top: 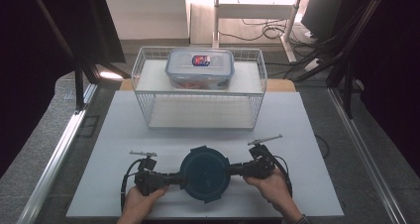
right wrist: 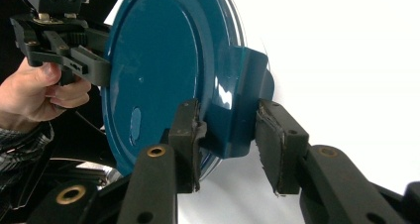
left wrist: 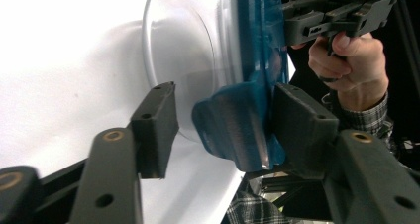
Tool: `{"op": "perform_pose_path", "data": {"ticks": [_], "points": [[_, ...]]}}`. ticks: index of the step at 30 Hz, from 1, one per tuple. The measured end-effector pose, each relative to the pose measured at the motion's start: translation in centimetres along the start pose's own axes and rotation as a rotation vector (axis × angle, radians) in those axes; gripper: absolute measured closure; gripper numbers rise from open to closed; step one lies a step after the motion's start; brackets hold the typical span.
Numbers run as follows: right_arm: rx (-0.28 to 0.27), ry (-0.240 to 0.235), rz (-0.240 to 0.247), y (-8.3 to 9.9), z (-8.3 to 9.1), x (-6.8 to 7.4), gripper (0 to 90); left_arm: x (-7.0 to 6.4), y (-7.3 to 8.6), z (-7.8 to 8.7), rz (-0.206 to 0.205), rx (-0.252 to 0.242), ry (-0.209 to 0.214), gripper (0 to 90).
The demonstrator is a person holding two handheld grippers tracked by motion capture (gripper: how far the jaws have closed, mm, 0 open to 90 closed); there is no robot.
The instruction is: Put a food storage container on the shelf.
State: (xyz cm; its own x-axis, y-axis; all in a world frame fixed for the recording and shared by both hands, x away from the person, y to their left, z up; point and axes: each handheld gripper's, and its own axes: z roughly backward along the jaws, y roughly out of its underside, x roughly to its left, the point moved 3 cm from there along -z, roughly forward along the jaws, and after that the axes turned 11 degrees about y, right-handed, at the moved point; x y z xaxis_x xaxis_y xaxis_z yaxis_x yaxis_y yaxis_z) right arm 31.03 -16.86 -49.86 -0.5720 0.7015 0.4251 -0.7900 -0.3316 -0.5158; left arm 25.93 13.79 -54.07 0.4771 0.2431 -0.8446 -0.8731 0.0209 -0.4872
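**A:** Where is the container, and how do the jaws stand?

**B:** A round glass container with a blue lid (top: 204,174) sits on the white desk (top: 297,135) near the person. The left gripper (top: 174,178) and right gripper (top: 234,170) each straddle a lid clip (right wrist: 237,105) on opposite sides. Both sets of jaws are parted around the clips, not yet pinching.

**A:** What might go wrong?

**B:** Uneven squeezing could tilt or slide the container; smooth glass may slip.

**A:** Any readable writing?

**B:** No. The clear box (top: 200,68) on the wire rack (top: 257,92) bears a red-and-blue label, too small to read.
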Motion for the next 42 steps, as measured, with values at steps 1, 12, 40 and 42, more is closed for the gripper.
{"op": "perform_pose_path", "data": {"ticks": [1, 12, 40, 42], "points": [[-0.004, 0.004, 0.001, 0.2, 0.1, 0.1, 62.3, -0.3, 0.0, 0.0, -0.010, -0.011, -0.004, 46.7], [-0.042, 0.074, 0.034, 1.8, 1.1, 1.2, 61.6, -1.2, 0.1, -0.2, -0.106, -0.010, -0.019, 56.3], [-0.085, -0.106, -0.012, 2.0, 0.9, 0.0, 56.6, 0.2, 0.9, 0.1, -0.062, -0.100, 0.055, 57.6], [-0.080, -0.104, -0.026, 2.0, 0.9, 0.0, 57.0, 0.1, 0.8, 0.0, -0.059, -0.099, 0.055, 57.8]]}}
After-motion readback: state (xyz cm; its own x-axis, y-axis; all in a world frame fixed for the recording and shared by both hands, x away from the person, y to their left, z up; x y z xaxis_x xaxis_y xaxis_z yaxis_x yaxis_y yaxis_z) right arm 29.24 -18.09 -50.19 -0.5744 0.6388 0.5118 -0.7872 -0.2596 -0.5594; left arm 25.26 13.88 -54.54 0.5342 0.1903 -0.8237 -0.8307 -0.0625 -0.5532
